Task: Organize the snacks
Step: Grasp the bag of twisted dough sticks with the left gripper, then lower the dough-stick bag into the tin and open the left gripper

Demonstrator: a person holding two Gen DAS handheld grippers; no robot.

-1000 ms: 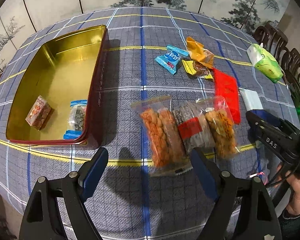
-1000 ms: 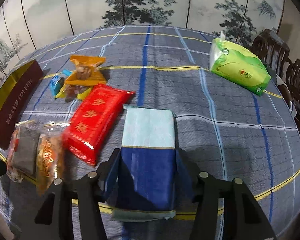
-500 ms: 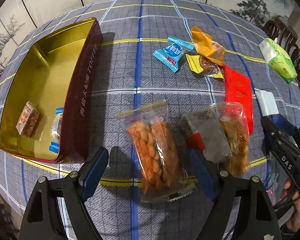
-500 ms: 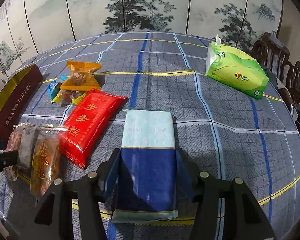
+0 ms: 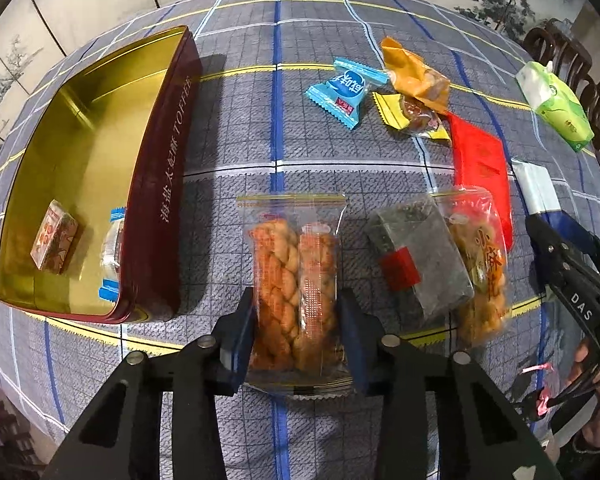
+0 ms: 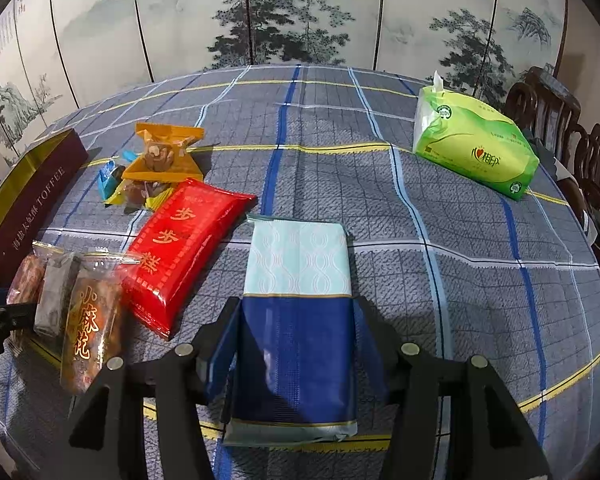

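Note:
My left gripper (image 5: 298, 328) is shut on a clear bag of orange twist snacks (image 5: 296, 280) lying on the tablecloth. Left of it stands an open gold toffee tin (image 5: 80, 148) with a small patterned box (image 5: 54, 240) and a blue-ended candy (image 5: 114, 244) inside. My right gripper (image 6: 296, 340) is shut on a blue and pale-green packet (image 6: 296, 312). A grey bar with a red label (image 5: 418, 256), a bag of orange twists (image 5: 480, 256), a red packet (image 6: 184, 240), a blue candy (image 5: 340, 94) and orange and yellow sweets (image 5: 414, 84) lie between.
A green tissue pack (image 6: 472, 148) lies at the far right of the table. Dark wooden chairs (image 6: 572, 136) stand beyond the right edge. A painted folding screen (image 6: 300, 12) stands behind the round table with its checked cloth (image 6: 440, 248).
My left gripper has moved forward and down and closed on the bag of orange twist snacks, which it stood open above before. My right gripper keeps its hold on the blue packet.

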